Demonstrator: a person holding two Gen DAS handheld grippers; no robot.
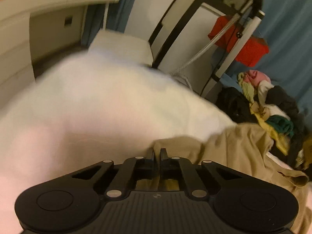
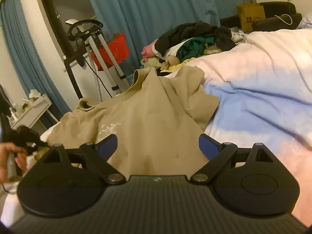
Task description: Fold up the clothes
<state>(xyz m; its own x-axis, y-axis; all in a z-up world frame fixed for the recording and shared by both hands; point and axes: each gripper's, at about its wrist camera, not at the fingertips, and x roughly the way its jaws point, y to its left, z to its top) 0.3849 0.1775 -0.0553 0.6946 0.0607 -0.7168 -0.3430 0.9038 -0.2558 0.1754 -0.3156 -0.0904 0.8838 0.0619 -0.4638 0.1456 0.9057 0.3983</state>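
The left gripper's (image 1: pixel 157 153) fingers (image 1: pixel 150 153) stand drawn together with only a thin slit between them, right at the near edge of the tan shirt (image 1: pixel 239 150). Tan cloth shows under the linkage behind them, but whether the tips pinch a fold of it cannot be told from this blurred view.

The right gripper's (image 2: pixel 158 147) blue-padded fingers (image 2: pixel 108 145) are spread wide, with nothing clamped; the tan shirt's printed front lies beneath and between them, and whether the pads touch it cannot be told.

The tan shirt (image 2: pixel 148 107) lies rumpled on the bed (image 2: pixel 263 89), near the bed's left edge as the right wrist view shows it, its collar turned toward that edge and one sleeve bunched toward the middle. The bedcover is pale, shading from pink through blue.

Farther along the same edge, toward the far end of the bed, sits a heap of unfolded clothes (image 2: pixel 195 42) in black, green, pink and yellow, well apart from the shirt.

Beyond the bed's edge a garment steamer stand (image 2: pixel 103 46) rises before a blue curtain (image 2: pixel 156 7), with a red cloth (image 2: pixel 115 48) hung behind it.

At the left margin of the right wrist view, a person's hand (image 2: pixel 9 159) grips the handle of the other tool.
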